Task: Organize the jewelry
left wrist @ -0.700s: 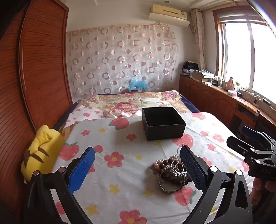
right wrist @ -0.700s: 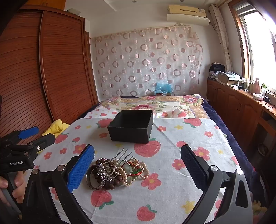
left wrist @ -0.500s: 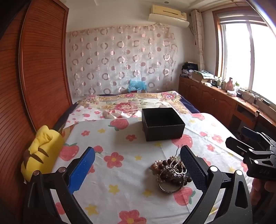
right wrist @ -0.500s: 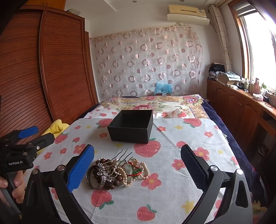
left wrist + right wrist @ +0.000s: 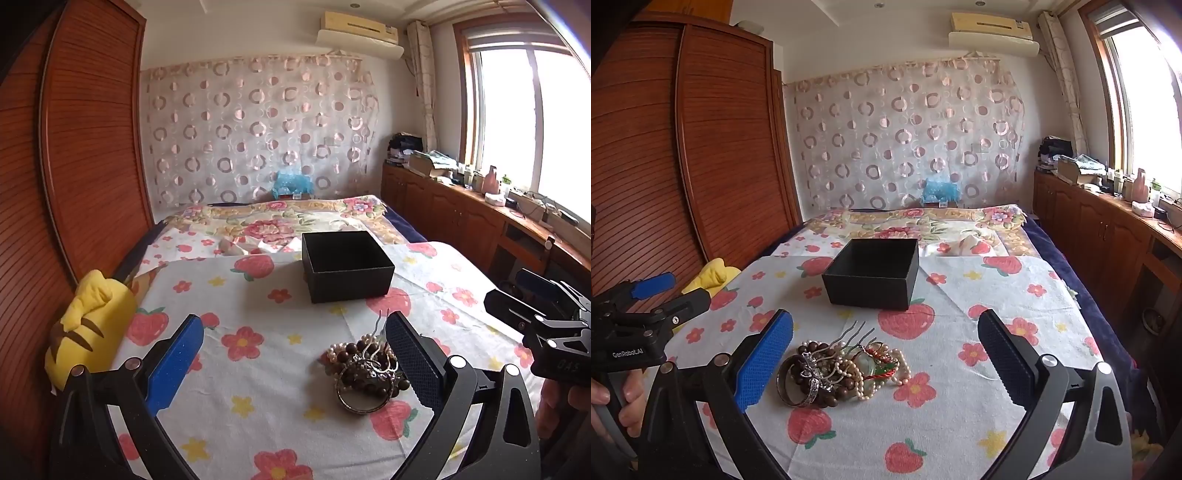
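Almost nothing is changing from a moment ago. I am keeping my left gripper (image 5: 293, 363) and my right gripper (image 5: 884, 360) wide apart, holding nothing. The jewelry pile (image 5: 842, 371) is lying in a tangle of beads, pearls, a bangle and a comb on the flowery bed cloth (image 5: 960, 406), near the black box (image 5: 871, 278).

We look low along the bed (image 5: 258, 369) toward the far curtain (image 5: 258, 129). Our left view sits left, our right view right; both share the black box (image 5: 347, 266) (image 5: 871, 275) and jewelry pile (image 5: 365, 373) (image 5: 842, 369) close ahead.
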